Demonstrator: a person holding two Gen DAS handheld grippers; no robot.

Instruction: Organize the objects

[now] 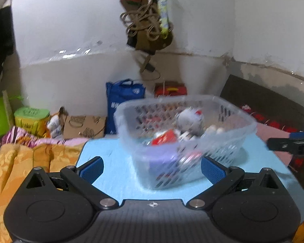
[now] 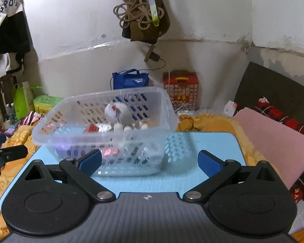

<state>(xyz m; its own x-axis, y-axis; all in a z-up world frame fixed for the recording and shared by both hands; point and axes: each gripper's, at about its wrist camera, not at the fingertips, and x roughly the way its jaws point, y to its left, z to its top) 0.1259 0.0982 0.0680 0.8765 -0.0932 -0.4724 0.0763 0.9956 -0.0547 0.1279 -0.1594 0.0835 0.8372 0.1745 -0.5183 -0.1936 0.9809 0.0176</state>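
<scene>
A clear plastic basket (image 1: 192, 151) stands on the light blue mat (image 1: 115, 178); in the right wrist view the basket (image 2: 75, 101) sits left of centre on the mat (image 2: 212, 141). Inside lie a white plush toy (image 1: 190, 119) (image 2: 117, 111), a red packet (image 1: 165, 138) (image 2: 91, 128) and small white pieces (image 2: 131, 128). My left gripper (image 1: 152, 169) is open and empty, just in front of the basket. My right gripper (image 2: 150, 161) is open and empty, near the basket's front right. The right gripper's tip shows at the right edge of the left wrist view (image 1: 289, 143).
The mat lies on a bed with orange bedding (image 1: 20, 162) and a pink pillow (image 2: 273, 147). A blue bag (image 2: 130, 80), a red patterned box (image 2: 181, 90) and a green box (image 1: 31, 119) stand against the white wall. A coiled rope (image 2: 139, 14) hangs above.
</scene>
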